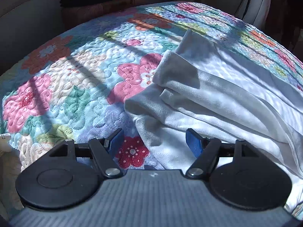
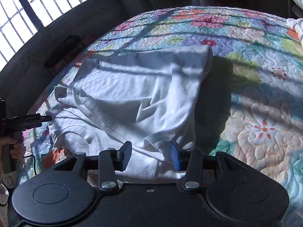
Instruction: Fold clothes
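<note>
Left gripper [image 1: 154,143] hovers low over the bed near the front edge, tongs spread wide w/ nothing pinched; one blue pad over the flowered quilt [image 1: 79,87], the other over the white garment [image 1: 217,102]. In the right cam a hand [image 2: 14,147] at the far left grips that tool's handle, its tip just beside the garment's left edge. The garment [image 2: 132,98] lies rumpled on the quilt [image 2: 255,113] toward the front edge, a folded flap on top, sun stripes across it. Right gripper [image 2: 150,156] at the garment's near hem, tongs apart; cloth sits between them, can't tell if the pads touch it. Barred window [image 2: 37,5] up top left.
</note>
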Demonstrator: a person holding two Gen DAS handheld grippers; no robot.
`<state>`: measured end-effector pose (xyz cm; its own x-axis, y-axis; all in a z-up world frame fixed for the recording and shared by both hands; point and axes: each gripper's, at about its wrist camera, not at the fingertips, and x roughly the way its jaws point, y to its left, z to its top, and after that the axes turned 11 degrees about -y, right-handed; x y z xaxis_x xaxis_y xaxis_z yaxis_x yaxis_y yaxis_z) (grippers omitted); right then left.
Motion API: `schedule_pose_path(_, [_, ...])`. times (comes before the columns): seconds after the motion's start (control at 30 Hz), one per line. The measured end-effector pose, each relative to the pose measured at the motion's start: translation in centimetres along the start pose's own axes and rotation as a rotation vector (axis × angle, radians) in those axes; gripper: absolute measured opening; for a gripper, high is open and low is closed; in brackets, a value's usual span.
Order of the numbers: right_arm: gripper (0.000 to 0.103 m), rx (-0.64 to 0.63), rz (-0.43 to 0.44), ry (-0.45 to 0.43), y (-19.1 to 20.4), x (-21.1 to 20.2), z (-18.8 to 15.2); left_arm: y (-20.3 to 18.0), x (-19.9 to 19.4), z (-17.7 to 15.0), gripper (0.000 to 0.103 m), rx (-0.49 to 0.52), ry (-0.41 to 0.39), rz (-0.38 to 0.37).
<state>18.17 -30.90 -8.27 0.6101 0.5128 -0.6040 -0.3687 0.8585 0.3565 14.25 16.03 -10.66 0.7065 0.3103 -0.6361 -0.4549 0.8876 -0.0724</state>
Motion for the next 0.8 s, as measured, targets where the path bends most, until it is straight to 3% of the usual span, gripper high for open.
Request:
schedule_pose_path(0.13, [0.049, -0.042, -0.065, -0.001, 0.0, 1.1, -0.5, -0.2, 0.8, 0.2, 0.072, -0.036, -0.012, 0.007])
schedule_pose_path(0.3, [0.048, -0.217, -0.139, -0.042, 1.7, 2.4, -1.3, -1.2, 1.2, 0.3, 0.072, -0.041, -0.019, 0.017])
schedule_pose_path(0.33, [0.033, -0.237, -0.167, -0.043, 1.9, 2.6, -1.4, -1.4, 1.2, 0.2, 0.072, -0.041, -0.020, 0.020])
schedule_pose_path(0.37, [0.006, -0.256, -0.196, -0.044, 2.0, 2.9, -1.5, -1.6, 1.2, 0.1, 0.072, -0.040, -0.018, 0.023])
schedule_pose_path(0.6, [0.006, -0.148, -0.295, -0.137, 0.4, -0.2, -1.8, -1.5, 1.0, -0.6, 0.072, -0.063, 0.005, 0.037])
schedule_pose_path(0.8, [0.006, -0.070, -0.242, -0.109, -1.4, -0.1, -3.0, -0.8, 0.5, -0.4, 0.072, -0.082, -0.020, 0.036])
